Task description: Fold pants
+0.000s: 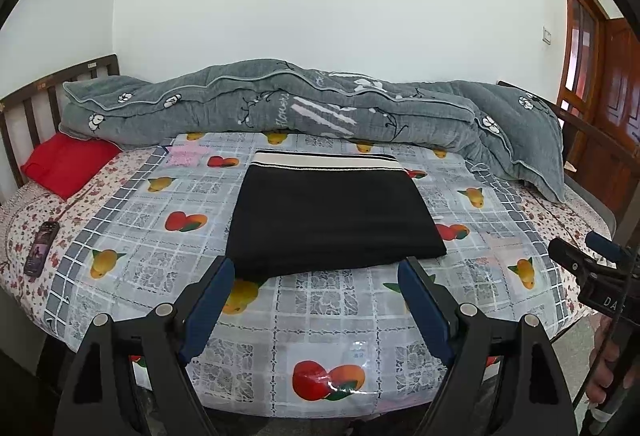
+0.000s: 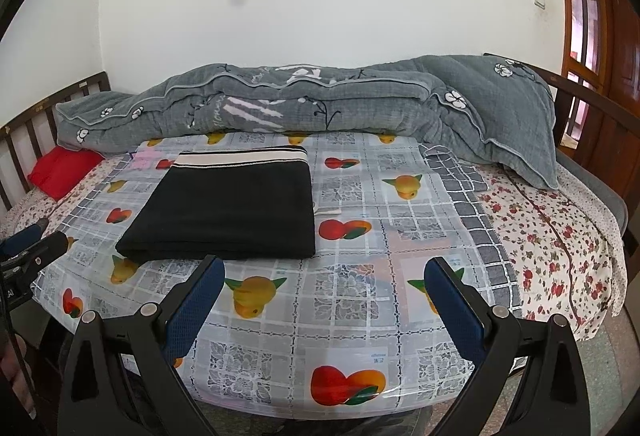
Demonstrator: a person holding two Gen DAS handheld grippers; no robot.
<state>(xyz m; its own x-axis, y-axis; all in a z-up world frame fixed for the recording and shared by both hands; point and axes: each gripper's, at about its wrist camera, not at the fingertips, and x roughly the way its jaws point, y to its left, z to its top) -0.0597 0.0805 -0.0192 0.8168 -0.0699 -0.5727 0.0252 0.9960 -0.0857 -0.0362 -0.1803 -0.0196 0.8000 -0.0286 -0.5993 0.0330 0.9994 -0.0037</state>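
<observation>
The black pants (image 1: 332, 214) lie folded into a flat rectangle on the fruit-print plastic sheet (image 1: 280, 308), with the cream striped waistband at the far edge. My left gripper (image 1: 316, 268) is open and empty, just short of the fold's near edge. The pants also show in the right wrist view (image 2: 228, 210), left of centre. My right gripper (image 2: 320, 266) is open and empty, above the sheet to the right of the pants. It also appears at the right edge of the left wrist view (image 1: 580, 252).
A rolled grey quilt (image 1: 312, 108) lies along the back of the bed by the wall. A red pillow (image 1: 66, 164) sits far left near the wooden headboard (image 1: 32, 104). A dark phone-like object (image 1: 40, 248) lies at the left. A wooden door (image 1: 600, 76) stands right.
</observation>
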